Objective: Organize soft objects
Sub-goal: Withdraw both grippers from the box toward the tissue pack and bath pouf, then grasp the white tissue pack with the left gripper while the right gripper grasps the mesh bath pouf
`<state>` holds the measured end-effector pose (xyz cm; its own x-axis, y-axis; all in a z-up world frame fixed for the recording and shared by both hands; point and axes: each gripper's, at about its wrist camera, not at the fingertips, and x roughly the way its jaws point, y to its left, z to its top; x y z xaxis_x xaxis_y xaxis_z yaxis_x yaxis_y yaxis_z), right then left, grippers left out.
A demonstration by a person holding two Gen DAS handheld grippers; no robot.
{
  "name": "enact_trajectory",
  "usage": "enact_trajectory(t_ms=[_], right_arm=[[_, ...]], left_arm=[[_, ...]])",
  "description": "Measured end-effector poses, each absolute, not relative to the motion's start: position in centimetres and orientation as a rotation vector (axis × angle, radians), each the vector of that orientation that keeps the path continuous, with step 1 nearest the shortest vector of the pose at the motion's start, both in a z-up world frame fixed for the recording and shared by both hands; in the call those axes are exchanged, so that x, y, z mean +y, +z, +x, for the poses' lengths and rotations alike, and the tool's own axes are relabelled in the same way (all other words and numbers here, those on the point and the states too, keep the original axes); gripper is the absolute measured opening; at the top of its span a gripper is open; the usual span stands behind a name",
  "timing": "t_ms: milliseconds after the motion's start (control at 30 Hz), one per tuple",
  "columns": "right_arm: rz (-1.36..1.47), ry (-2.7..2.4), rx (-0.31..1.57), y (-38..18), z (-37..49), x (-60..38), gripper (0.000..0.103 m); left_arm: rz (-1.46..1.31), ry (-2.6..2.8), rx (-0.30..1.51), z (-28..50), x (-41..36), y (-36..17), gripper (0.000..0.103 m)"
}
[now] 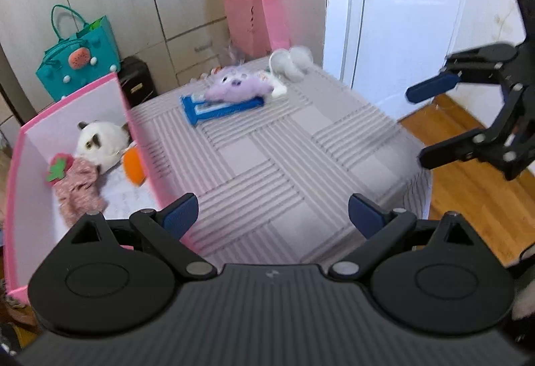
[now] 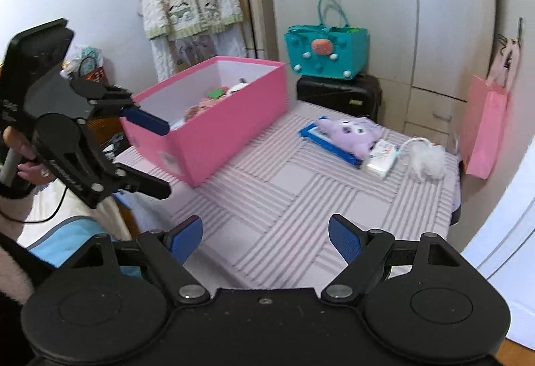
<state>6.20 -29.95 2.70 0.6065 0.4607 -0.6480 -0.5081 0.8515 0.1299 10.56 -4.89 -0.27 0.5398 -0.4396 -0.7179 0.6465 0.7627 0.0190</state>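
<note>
Both tongs (image 1: 272,213) (image 2: 265,239) agape, empty, purple plush (image 2: 349,135) atop blue pack (image 2: 329,145), pink box (image 2: 214,128) beside.

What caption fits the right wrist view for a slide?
Open right gripper over striped table; purple plush ahead, pink box at left.

Box (image 2: 214,131) left on the table (image 2: 301,198); plush toy (image 2: 347,135) on the far side (atop a flat pack (image 2: 321,140)).
</note>
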Motion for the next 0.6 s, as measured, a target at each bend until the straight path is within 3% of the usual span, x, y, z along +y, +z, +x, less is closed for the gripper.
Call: enact_trajectory(t_ms=[333, 600], right_arm=[[-0.068, 0.439, 0.627, 0.1, 11.0, -34.3, 0.086], [0.044, 0.361, 0.631, -1.8, 16.6, -38.8, 0.086]], left_arm=[[0.228, -0.664, 0.591, 13.6, -8.8, -2.1, 0.097], [0.176, -0.641, 0.557, 17.7, -13.9, -5.2, 0.093]])
